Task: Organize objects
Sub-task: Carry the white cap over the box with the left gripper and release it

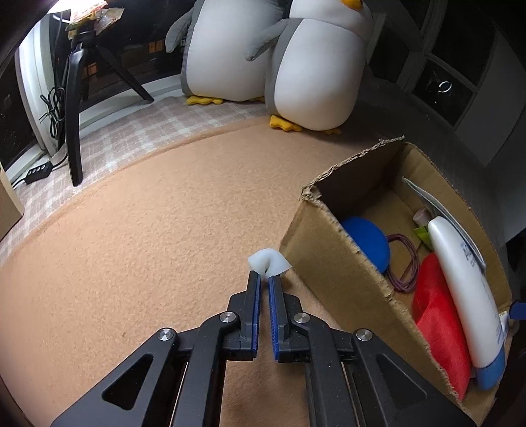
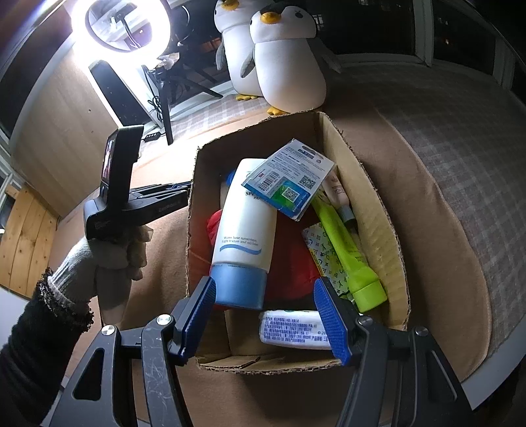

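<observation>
My left gripper (image 1: pixel 265 275) is shut on a small white foam piece (image 1: pixel 269 261), held just above the tan blanket, left of the cardboard box (image 1: pixel 332 259). The box holds a white sunscreen tube with a blue cap (image 2: pixel 243 230), a red pouch (image 1: pixel 440 331), a blue round object (image 1: pixel 368 241) and a purple cord (image 1: pixel 407 262). My right gripper (image 2: pixel 264 292) is open and empty above the near end of the box (image 2: pixel 378 203). A green tube (image 2: pixel 348 253), a blue card package (image 2: pixel 289 177) and a white packet (image 2: pixel 292 328) also lie inside.
Two plush penguins (image 1: pixel 296 65) stand at the back of the blanket. A black tripod (image 1: pixel 77 98) and cables are at the back left. A bright ring light (image 2: pixel 128 23) shines in the right wrist view. A gloved hand (image 2: pixel 108 259) holds the left gripper's handle beside the box.
</observation>
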The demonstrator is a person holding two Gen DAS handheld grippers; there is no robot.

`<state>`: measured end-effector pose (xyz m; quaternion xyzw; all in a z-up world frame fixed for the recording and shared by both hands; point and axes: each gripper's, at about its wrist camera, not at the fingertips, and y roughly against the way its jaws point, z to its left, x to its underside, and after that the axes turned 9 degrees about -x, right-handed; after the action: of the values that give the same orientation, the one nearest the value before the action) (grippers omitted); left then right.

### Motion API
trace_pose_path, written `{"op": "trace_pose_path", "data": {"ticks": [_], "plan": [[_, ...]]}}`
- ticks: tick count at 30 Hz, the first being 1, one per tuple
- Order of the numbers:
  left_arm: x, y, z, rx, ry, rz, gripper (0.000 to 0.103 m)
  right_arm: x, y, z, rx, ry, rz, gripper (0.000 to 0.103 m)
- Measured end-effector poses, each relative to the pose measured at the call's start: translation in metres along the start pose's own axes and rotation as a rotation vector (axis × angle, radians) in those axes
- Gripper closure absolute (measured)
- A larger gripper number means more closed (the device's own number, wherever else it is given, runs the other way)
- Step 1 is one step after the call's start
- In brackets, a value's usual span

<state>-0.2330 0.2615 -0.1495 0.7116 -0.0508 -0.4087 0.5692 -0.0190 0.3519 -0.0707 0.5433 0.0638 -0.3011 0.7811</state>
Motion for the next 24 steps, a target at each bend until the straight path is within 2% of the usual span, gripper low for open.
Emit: {"op": "trace_pose_path", "data": {"ticks": [8,15,24], "plan": [[0.003,0.011,0.008,-0.012,0.036,-0.023,0.098,-0.003,-0.005,0.004,-0.007,0.010,0.002,0.045],[0.003,0.042,0.012,-0.015,0.062,-0.061,0.098,-0.004,-0.004,0.009,-0.013,0.018,-0.011,0.045],[-0.004,0.090,-0.024,0.008,0.026,-0.123,0.098,-0.001,0.006,0.017,-0.020,0.036,-0.035,0.045]]}}
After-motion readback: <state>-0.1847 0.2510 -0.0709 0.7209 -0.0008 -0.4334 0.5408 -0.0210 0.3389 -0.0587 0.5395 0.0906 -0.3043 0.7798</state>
